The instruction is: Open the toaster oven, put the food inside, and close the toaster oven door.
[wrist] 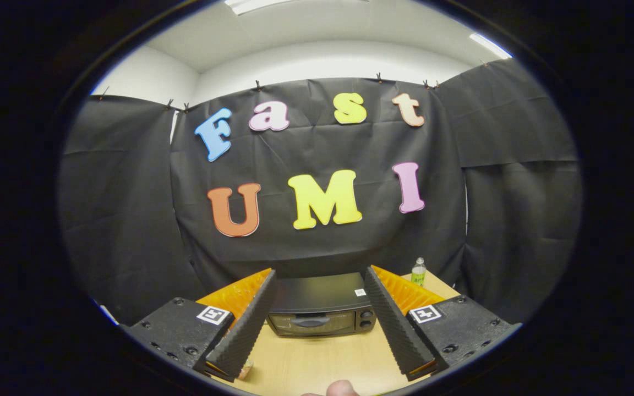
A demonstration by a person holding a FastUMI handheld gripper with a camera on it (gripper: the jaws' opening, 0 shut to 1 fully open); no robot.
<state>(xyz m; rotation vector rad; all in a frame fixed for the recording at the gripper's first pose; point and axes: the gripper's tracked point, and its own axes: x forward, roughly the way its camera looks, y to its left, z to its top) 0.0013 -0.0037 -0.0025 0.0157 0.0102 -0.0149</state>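
Observation:
A dark toaster oven stands on the wooden table beyond my fingers, its door shut and its handle across the front. My gripper hangs open above the table, with nothing between its fingers. The oven shows in the gap between them. A small pale piece of food peeks out beside the left finger on the table, mostly hidden by it.
A small clear bottle with a green label stands at the back right of the table, beside the oven. A fingertip of a person shows at the near table edge. Black cloth walls close in the booth behind.

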